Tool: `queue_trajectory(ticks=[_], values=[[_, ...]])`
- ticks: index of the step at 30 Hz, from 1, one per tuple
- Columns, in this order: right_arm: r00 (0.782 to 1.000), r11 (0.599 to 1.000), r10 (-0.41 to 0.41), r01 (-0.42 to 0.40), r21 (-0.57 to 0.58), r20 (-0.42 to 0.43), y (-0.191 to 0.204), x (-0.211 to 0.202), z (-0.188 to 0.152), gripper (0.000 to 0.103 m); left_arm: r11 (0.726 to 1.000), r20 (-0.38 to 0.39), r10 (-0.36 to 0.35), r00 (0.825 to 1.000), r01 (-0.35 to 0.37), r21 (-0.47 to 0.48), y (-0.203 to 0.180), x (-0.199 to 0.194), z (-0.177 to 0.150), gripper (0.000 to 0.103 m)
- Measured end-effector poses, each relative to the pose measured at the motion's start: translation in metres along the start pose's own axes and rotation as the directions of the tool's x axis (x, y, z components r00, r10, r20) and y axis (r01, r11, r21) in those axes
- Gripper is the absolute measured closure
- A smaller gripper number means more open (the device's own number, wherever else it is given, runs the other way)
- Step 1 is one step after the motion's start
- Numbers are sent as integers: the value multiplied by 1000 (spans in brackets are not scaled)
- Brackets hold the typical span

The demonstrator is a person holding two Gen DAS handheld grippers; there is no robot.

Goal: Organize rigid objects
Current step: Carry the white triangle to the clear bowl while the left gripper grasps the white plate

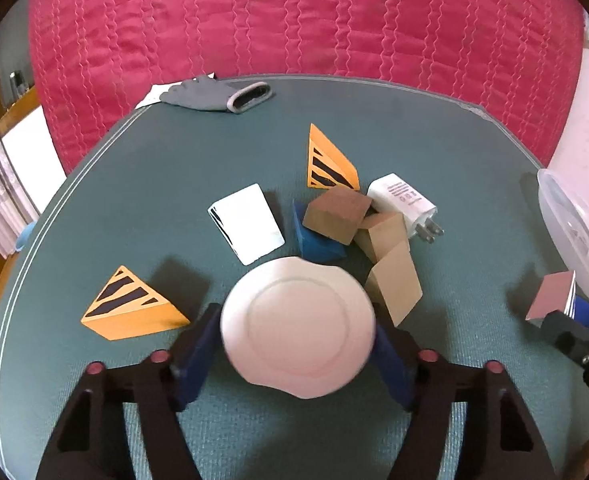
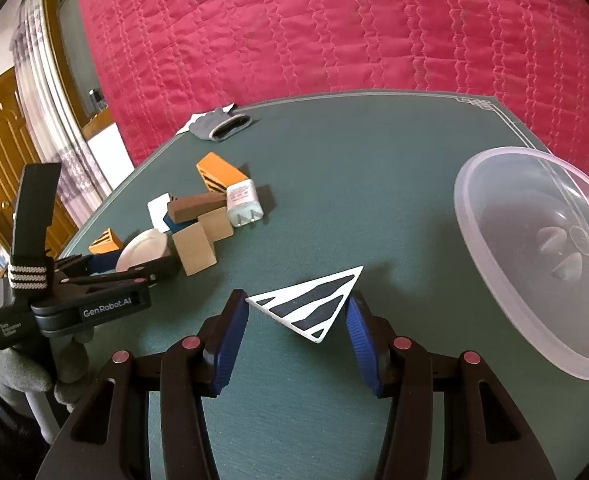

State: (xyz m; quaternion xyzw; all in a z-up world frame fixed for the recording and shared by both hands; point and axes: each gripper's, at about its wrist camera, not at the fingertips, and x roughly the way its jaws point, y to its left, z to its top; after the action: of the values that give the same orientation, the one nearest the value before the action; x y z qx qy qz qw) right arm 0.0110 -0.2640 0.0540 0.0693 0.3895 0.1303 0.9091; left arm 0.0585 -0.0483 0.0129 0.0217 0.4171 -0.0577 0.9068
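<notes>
My left gripper (image 1: pixel 296 322) is shut on a white round lid-like disc (image 1: pixel 298 328), with a blue pad against each side of it. Just beyond the disc lies a cluster: a white card (image 1: pixel 248 222), a blue wedge (image 1: pixel 314 240), a brown block (image 1: pixel 336 214), two tan blocks (image 1: pixel 394 284), a white charger plug (image 1: pixel 402 200) and an orange striped wedge (image 1: pixel 328 160). Another orange striped wedge (image 1: pixel 134 308) lies to the left. My right gripper (image 2: pixel 296 300) is shut on a white triangular block with black stripes (image 2: pixel 310 304), left of a clear plastic bowl (image 2: pixel 534 272).
All of this sits on a green table mat (image 2: pixel 374 168). A grey glove (image 1: pixel 218 94) lies at its far edge, and a red quilt (image 1: pixel 294 20) rises behind. A gloved hand (image 2: pixel 18 372) holds the left gripper at the table's left side. Pale shapes show inside the bowl.
</notes>
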Motion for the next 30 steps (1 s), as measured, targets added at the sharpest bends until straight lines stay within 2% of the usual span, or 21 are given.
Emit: queue_trajectory(ticks=[10, 15, 22, 30], values=[[999, 999, -21, 19, 36, 50, -16, -17, 6, 51, 1000, 49, 6, 999, -6, -4, -3, -12, -6, 33], [994, 995, -62, 54, 85, 90, -36, -32, 11, 51, 1000, 65, -3, 998, 3, 3, -10, -20, -9, 33], [976, 971, -171, 143, 192, 137, -81, -58, 17, 52, 1000, 83, -28, 996, 27, 14, -23, -32, -10, 33], [948, 927, -282, 229, 298, 150, -135, -79, 16, 51, 998, 81, -55, 995, 53, 34, -41, -39, -8, 33]])
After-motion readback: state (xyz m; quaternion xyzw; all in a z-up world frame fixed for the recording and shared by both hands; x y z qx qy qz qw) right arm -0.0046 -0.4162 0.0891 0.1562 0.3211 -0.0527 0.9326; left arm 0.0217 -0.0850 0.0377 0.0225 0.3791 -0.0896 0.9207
